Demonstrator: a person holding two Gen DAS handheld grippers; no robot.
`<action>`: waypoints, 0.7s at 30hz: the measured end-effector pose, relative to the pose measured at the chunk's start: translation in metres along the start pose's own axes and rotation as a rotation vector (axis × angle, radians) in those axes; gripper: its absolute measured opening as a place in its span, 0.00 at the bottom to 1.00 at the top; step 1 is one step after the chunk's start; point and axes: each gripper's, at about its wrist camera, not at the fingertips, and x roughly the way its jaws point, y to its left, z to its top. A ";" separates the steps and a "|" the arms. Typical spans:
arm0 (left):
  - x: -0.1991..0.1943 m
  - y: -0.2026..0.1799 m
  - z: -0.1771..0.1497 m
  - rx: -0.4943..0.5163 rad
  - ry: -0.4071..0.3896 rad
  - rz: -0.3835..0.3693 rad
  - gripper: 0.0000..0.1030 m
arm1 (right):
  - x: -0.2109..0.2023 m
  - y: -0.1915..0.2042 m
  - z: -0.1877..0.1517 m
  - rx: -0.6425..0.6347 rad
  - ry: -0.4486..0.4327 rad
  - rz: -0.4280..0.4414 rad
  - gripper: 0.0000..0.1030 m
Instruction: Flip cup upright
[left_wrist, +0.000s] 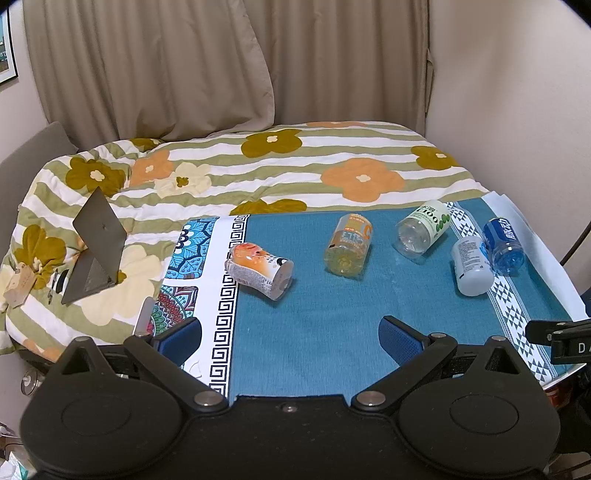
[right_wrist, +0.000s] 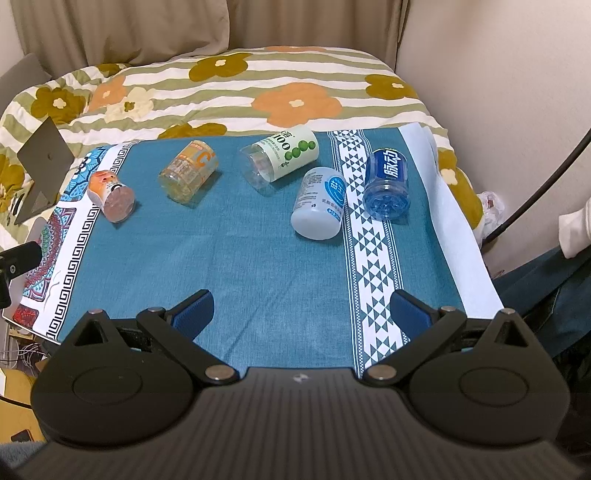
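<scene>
Five cups lie tipped over along the bench's far edge.
Left tongs (left_wrist: 290, 338) and right tongs (right_wrist: 301, 312) gape wide, holding nothing, near the front edge; orange-pink cup (left_wrist: 258, 270) lies far-left.

Open mouths of all 5 lying cups face away; interiors hidden. Small print on white plastic cup with blue label (right_wrist: 318, 203) too fine to read. Framed picture on wall (left_wrist: 6, 51) cut by left edge. Black clamp lettered "D A" (left_wrist: 561, 338) cut by right edge, remaining letters lost.
</scene>
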 end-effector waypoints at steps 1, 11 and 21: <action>0.000 0.000 0.000 0.000 0.000 -0.001 1.00 | 0.000 0.000 0.000 0.001 0.000 0.000 1.00; 0.001 0.001 0.001 0.000 0.002 -0.001 1.00 | 0.001 -0.002 0.001 0.001 0.000 0.001 1.00; 0.001 0.000 0.001 -0.002 0.004 0.001 1.00 | 0.000 -0.005 0.001 -0.002 -0.001 0.003 1.00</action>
